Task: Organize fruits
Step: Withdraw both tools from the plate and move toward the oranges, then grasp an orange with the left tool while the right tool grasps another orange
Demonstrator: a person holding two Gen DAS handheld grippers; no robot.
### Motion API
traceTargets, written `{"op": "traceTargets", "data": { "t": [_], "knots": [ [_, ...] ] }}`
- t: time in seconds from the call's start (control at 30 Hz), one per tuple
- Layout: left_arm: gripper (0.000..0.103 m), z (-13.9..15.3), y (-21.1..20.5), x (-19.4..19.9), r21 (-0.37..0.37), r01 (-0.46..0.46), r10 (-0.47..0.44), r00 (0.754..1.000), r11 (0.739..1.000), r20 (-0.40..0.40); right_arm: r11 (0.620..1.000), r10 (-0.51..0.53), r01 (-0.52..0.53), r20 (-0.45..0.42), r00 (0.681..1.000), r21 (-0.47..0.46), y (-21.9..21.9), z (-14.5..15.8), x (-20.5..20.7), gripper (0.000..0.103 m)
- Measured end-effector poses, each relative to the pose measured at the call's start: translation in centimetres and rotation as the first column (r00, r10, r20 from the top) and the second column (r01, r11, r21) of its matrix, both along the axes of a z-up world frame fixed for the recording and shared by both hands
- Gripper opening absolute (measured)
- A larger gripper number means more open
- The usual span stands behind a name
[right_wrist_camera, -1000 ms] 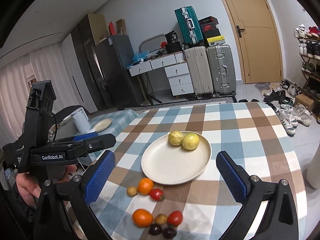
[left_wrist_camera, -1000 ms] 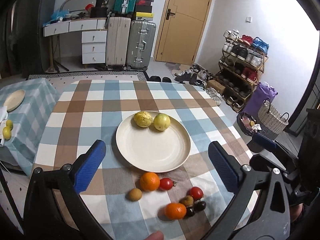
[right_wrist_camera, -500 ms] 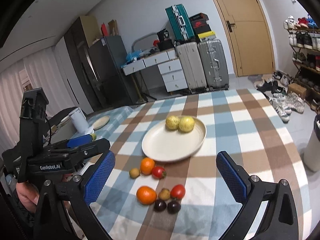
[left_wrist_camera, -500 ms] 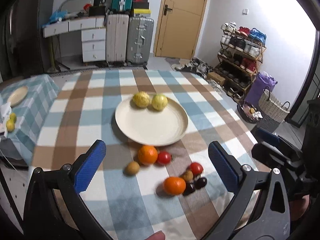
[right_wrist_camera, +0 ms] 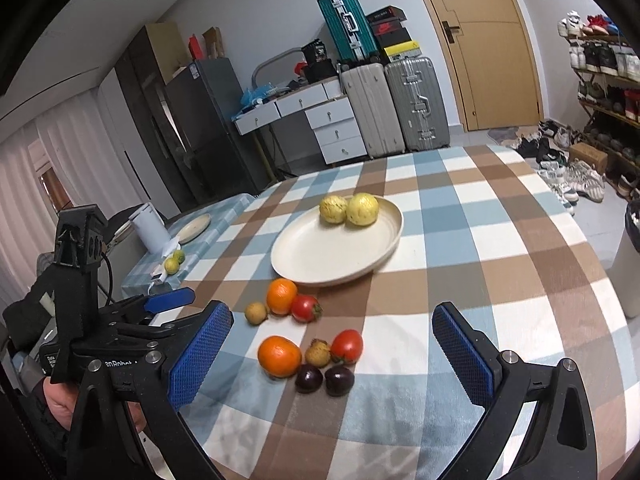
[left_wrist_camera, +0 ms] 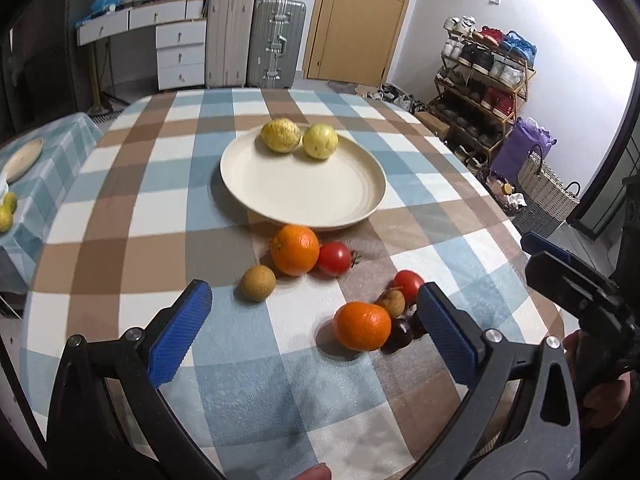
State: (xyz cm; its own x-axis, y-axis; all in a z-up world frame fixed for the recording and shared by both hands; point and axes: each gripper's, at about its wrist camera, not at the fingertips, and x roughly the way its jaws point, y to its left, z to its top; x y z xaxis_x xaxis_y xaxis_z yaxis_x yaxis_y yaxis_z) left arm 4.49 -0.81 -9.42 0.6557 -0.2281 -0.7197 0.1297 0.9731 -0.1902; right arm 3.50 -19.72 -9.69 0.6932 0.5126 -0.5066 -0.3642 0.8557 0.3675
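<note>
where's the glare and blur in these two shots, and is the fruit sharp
Left wrist view: blown-out glare at the right edge, fruit near the plate slightly soft. Right wrist view: even light, the near orange fairly sharp; fisheye bends the checked tablecloth in both.

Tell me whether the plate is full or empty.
Nearly empty. The cream plate holds only two yellow fruits at its far edge; the oranges and tomatoes lie on the tablecloth.

White walls; wood door point(right_wrist_camera: 484, 44); suitcases point(right_wrist_camera: 396, 104) beside grey drawers point(right_wrist_camera: 320, 120); shoe rack point(left_wrist_camera: 484, 76) right; checked table point(right_wrist_camera: 500, 248).
</note>
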Motion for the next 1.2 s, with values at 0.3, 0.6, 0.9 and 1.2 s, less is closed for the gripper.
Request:
{"op": "traceTargets", "data": {
  "t": [0.3, 0.6, 0.9, 1.2],
  "knots": [
    [0.102, -3.5, -1.2, 1.3, -0.007, 0.045, -0.045, 0.996, 0.999, -0.072, 1.000, -0.002, 0.001, -0.041, 0.999, -0.012, 0.0, -2.2, 0.7, 0.103],
    [0.102, -5.8, -2.2, 2.8, -0.023, 0.079, -0.081, 0.990, 0.997, -0.113, 1.000, -0.004, 0.004, -0.076, 0.997, 0.003, -0.7, -3.9, 1.5, 0.103],
    [0.086, -6.1, -1.8, 3.1, -0.099, 0.102, -0.113, 0.988, 0.990, -0.105, 1.000, 0.000, 0.001, -0.100, 0.995, 0.011, -0.8, -4.7, 2.3, 0.103],
    [0.047, -6.4, -2.3, 2.8, -0.149, 0.172, -0.190, 0.976, 0.974, -0.110, 1.000, 0.007, -0.006, -0.107, 0.994, 0.010, -0.6, -4.9, 2.4, 0.103]
  ]
}}
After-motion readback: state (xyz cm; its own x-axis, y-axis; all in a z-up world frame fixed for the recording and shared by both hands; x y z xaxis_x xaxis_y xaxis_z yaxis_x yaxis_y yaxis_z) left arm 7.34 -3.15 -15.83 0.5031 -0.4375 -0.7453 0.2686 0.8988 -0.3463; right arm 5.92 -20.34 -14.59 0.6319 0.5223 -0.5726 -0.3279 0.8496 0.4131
